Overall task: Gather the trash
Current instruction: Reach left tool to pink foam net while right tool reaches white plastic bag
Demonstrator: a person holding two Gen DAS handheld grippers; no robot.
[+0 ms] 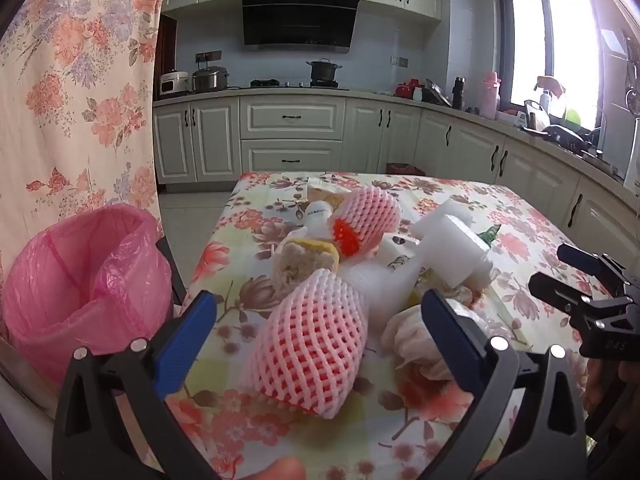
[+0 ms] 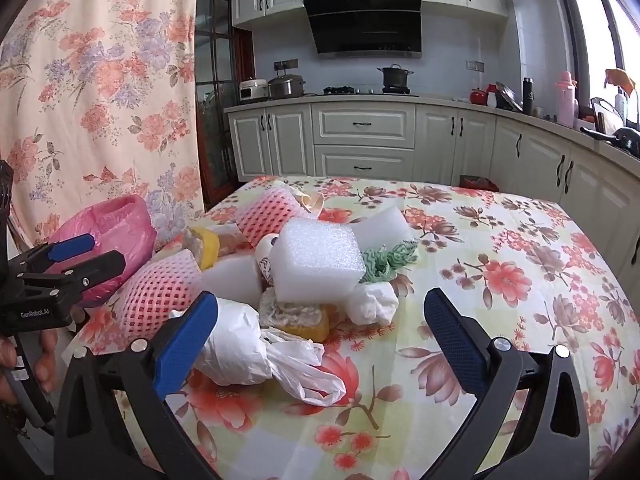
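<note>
Meanwhile, both grippers are hovering with jaws spread wide, gripping nothing. At center frame in the left wrist view, the left gripper [image 1: 320, 312] is framing a pink foam net [image 1: 310, 344] lying on the floral surface [image 1: 256, 432]. The right gripper [image 2: 320, 312] is facing a crumpled white plastic bag [image 2: 256, 348] at lower center. A pink-lined trash bin [image 1: 80, 284] is sitting at lower left, beside the surface.

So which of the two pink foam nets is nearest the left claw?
The net lying between the left claw's open fingers; the other sits farther back.
</note>
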